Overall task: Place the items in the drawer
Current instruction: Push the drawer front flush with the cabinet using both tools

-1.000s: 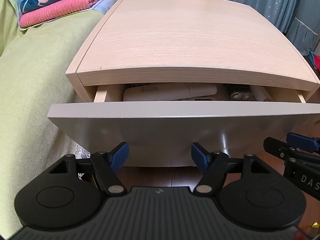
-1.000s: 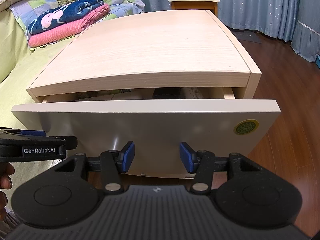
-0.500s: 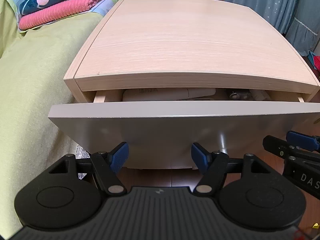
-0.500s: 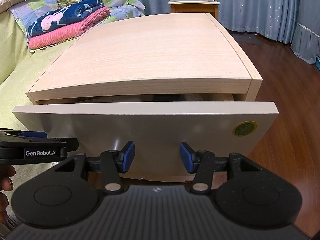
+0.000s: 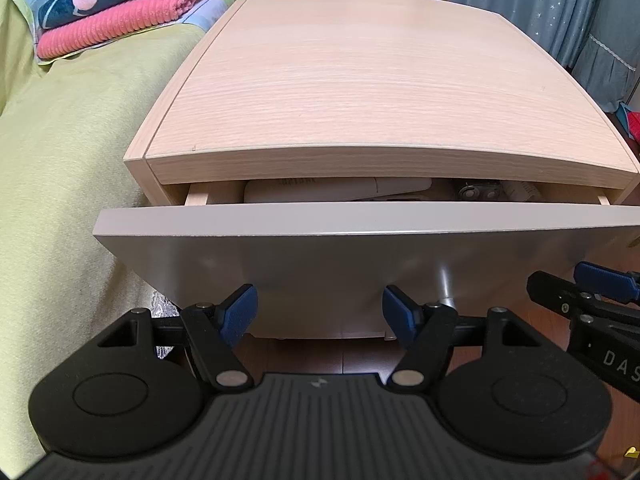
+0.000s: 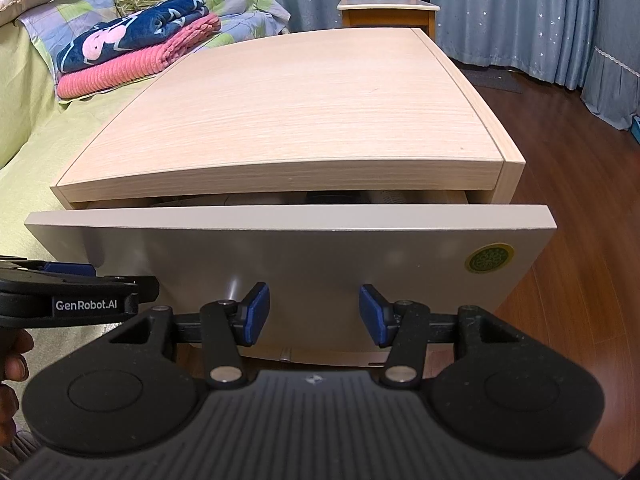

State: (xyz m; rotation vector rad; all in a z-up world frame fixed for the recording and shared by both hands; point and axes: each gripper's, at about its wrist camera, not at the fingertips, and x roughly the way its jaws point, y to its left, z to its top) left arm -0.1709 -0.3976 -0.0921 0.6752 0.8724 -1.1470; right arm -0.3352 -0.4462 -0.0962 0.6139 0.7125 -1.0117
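A light wood nightstand [image 5: 380,92] has its top drawer [image 5: 360,256] a narrow gap out. Through the gap I see a white flat item [image 5: 336,190], a dark round-buttoned item [image 5: 478,191] and a pale tube [image 5: 524,191]. My left gripper [image 5: 320,314] is open and empty, right in front of the grey drawer front; whether its pads touch it I cannot tell. My right gripper [image 6: 314,312] is open and empty too, before the same drawer front [image 6: 288,272]. Each gripper shows at the edge of the other's view.
A bed with a yellow-green cover [image 5: 60,168] runs along the left, with folded pink and blue blankets [image 6: 132,52] on it. A wooden chair [image 6: 386,4] and blue curtains stand behind. Dark wood floor [image 6: 580,184] lies to the right. A hand [image 6: 12,360] holds the left gripper.
The drawer has slid inward, so the gap over its contents is narrower than a second ago. Both grippers stay open at the drawer front and have followed it.
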